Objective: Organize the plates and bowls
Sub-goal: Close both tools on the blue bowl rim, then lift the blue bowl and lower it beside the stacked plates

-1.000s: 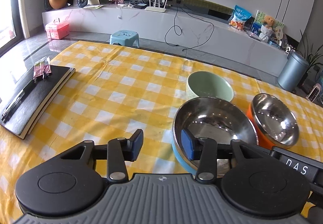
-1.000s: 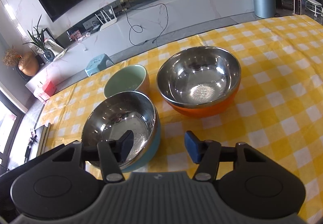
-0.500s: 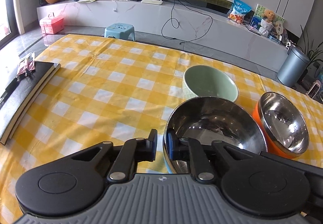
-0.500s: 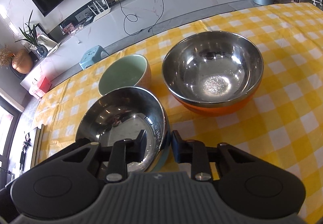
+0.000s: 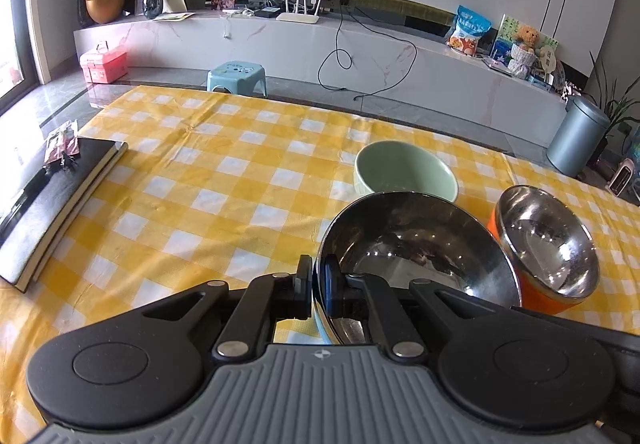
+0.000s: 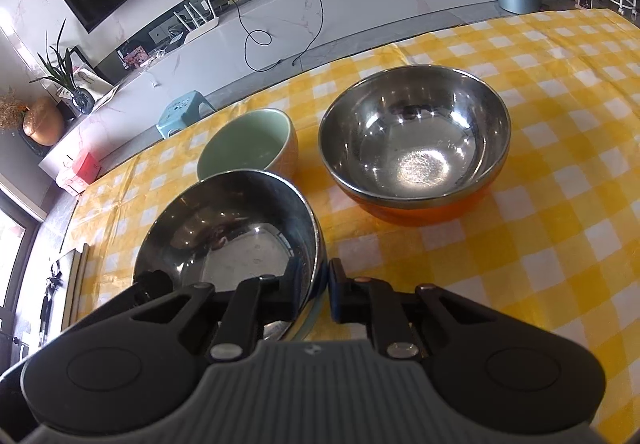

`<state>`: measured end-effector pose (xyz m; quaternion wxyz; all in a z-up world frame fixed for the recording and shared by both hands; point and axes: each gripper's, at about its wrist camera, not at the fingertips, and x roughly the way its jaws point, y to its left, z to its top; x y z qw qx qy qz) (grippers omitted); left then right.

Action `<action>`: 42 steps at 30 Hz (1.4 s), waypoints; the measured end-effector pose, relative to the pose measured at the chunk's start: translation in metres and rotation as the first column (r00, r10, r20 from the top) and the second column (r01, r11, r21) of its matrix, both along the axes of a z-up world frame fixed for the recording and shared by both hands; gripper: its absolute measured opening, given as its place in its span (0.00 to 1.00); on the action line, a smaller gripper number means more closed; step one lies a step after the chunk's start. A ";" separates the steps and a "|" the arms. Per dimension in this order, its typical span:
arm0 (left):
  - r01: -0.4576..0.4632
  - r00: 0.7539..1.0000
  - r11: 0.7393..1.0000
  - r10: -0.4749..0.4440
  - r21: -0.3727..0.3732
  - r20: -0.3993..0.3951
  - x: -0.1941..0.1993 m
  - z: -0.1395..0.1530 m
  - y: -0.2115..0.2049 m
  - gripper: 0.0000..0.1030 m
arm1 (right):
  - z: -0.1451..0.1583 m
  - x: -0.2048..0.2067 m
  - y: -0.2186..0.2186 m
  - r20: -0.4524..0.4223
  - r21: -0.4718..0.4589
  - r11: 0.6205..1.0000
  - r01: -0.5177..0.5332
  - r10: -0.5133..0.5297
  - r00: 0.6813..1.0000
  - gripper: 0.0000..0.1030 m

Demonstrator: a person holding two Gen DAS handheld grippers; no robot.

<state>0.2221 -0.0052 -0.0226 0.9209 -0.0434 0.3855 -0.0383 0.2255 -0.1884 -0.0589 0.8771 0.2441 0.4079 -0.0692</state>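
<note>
Three bowls (image 6: 414, 140) – two steel, one green

Blue-sided bowl (image 6: 224, 228): polished steel interior, mirror-glossy; orange-sided bowl (image 6: 416, 140) the same, its outer shell smooth and looking like plastic. Green bowl (image 6: 248, 144): smooth, softly glazed, ceramic by the look. Checked tablecloth (image 5: 224, 180): creased, slight sheen; black notebook (image 5: 52, 200) cover matt.

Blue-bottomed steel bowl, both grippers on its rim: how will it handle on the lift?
Probably stiff: the blue bowl has a steel liner that should not flex. Likely slippery: the left gripper and right gripper pinch a thin polished rim. It already looks tilted, so it may swing.
</note>
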 end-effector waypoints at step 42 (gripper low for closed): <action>0.109 0.981 0.981 -0.132 -0.158 -0.145 -0.149 -0.001 -0.049 0.08 | 0.005 -0.194 -0.105 -0.075 0.167 0.975 0.147 -0.136 0.988 0.08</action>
